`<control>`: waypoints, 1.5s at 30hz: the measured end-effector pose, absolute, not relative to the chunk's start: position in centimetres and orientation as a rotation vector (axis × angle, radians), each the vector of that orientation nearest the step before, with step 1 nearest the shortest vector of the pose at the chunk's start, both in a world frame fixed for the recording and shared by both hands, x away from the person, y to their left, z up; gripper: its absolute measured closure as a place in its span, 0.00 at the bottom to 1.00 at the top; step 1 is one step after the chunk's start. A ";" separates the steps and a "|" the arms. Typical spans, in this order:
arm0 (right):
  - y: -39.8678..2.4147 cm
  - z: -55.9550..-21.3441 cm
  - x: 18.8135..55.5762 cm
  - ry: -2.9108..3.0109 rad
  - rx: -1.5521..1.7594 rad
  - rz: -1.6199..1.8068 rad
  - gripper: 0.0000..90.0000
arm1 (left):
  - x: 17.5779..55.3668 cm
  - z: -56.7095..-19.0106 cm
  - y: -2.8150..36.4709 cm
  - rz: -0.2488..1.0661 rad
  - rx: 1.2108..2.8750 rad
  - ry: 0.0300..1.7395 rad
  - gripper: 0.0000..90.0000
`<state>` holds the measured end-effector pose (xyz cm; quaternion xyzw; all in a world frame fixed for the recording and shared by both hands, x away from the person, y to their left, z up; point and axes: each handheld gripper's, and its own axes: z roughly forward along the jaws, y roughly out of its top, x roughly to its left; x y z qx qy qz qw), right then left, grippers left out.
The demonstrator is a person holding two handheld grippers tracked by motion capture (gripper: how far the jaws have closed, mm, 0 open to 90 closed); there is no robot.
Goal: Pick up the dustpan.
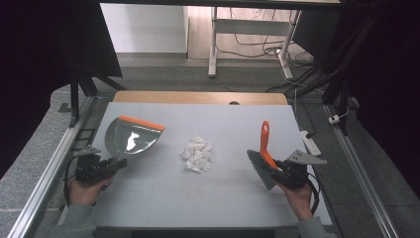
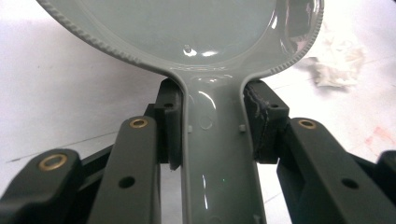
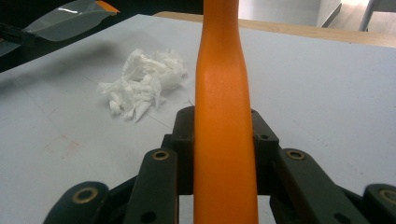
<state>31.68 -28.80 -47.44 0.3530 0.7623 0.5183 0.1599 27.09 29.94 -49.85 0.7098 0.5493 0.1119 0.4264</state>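
Bare grey counter (image 1: 163,198) surface is seen around the crumpled tissue pile (image 1: 196,154) at centre. The left tongs (image 1: 113,164) are clamped on the dustpan (image 1: 132,137) handle near the left edge; the right tongs (image 1: 275,167) are clamped on the orange brush (image 1: 264,148) handle near the right edge.

We see the dustpan (image 2: 187,28) cut off at the top edge, and the brush (image 3: 223,116) handle's end likewise.

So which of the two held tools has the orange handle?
The brush, clamped in the right gripper; its handle is orange throughout. The dustpan in the left gripper is grey, with orange along its lip.
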 end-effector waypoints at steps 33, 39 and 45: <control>-28.6 -47.6 31.7 2.190 1.002 1.460 0.78 | 24.8 -48.2 32.0 0.215 1.922 1.172 0.68; -28.6 -47.5 31.7 2.186 1.003 1.466 0.78 | 24.5 -48.1 32.1 0.190 1.963 1.124 0.68; -28.5 -47.4 31.7 2.179 1.009 1.480 0.78 | 24.6 -48.3 31.6 0.129 1.992 1.071 0.68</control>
